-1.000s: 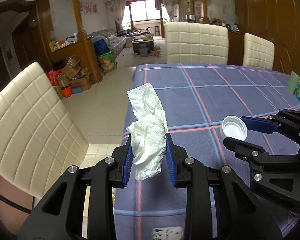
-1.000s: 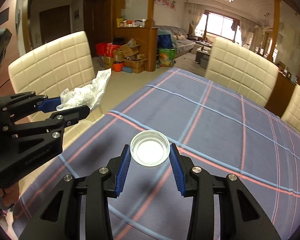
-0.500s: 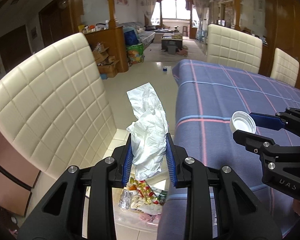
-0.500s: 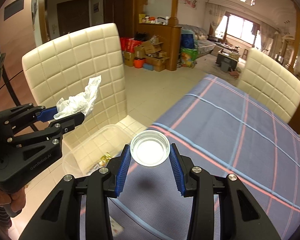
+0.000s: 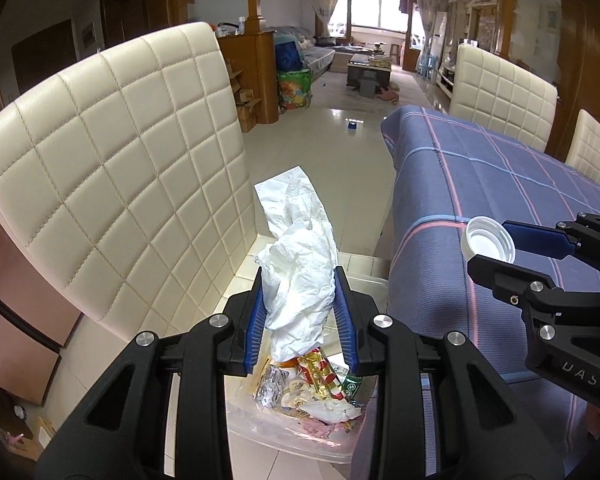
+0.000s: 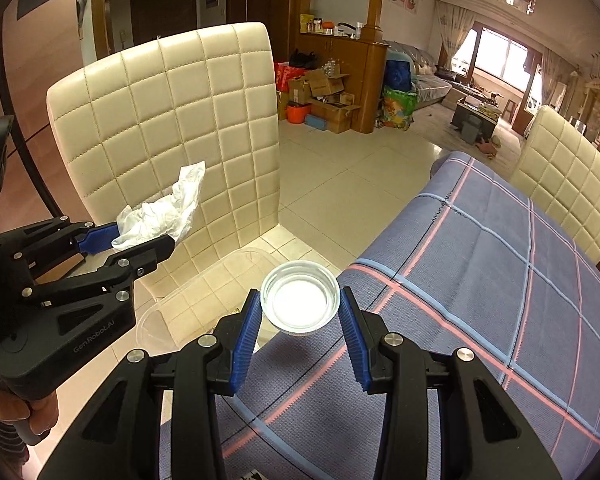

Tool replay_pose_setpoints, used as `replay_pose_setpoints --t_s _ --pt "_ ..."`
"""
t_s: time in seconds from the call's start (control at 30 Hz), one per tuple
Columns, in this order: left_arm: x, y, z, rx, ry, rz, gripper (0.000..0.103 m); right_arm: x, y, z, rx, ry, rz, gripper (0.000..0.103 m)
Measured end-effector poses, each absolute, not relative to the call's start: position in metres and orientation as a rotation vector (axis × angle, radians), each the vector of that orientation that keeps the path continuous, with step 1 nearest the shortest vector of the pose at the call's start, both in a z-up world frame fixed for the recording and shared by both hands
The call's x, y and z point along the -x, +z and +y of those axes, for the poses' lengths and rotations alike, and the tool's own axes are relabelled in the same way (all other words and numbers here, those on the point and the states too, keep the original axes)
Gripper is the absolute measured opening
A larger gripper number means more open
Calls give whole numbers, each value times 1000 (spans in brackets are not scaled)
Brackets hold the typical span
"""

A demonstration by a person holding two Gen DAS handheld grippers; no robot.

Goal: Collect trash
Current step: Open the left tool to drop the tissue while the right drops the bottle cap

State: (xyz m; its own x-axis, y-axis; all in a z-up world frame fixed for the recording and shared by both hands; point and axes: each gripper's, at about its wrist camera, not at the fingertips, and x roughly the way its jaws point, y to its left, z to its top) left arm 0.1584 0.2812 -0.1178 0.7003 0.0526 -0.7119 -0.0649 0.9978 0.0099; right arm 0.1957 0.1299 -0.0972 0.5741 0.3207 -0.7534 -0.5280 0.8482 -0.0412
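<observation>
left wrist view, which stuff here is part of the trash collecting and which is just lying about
Part of the job:
- crumpled white tissue between the left gripper pads, whose jaws have just been opening
- white plastic bottle cap in the right gripper
- clear plastic bin holding wrappers

Lying about:
- cream quilted chair
- blue plaid tablecloth

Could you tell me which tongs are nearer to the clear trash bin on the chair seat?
Left. The left tongs, with the tissue between them, hang right above the clear trash bin; the right tongs, gripping the cap, sit over the table edge beside it.
</observation>
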Motion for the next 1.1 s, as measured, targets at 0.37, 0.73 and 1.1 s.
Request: replay_pose_setpoints --t_s 0.37,0.73,1.1 --pt "-146 -116 307 36 181 752 99 -201 -112 145 292 510 861 39" --pt "-135 -121 328 60 229 774 99 -193 -118 164 348 542 862 39" --pt "-134 -118 328 99 219 787 99 -188 -107 150 341 500 820 77"
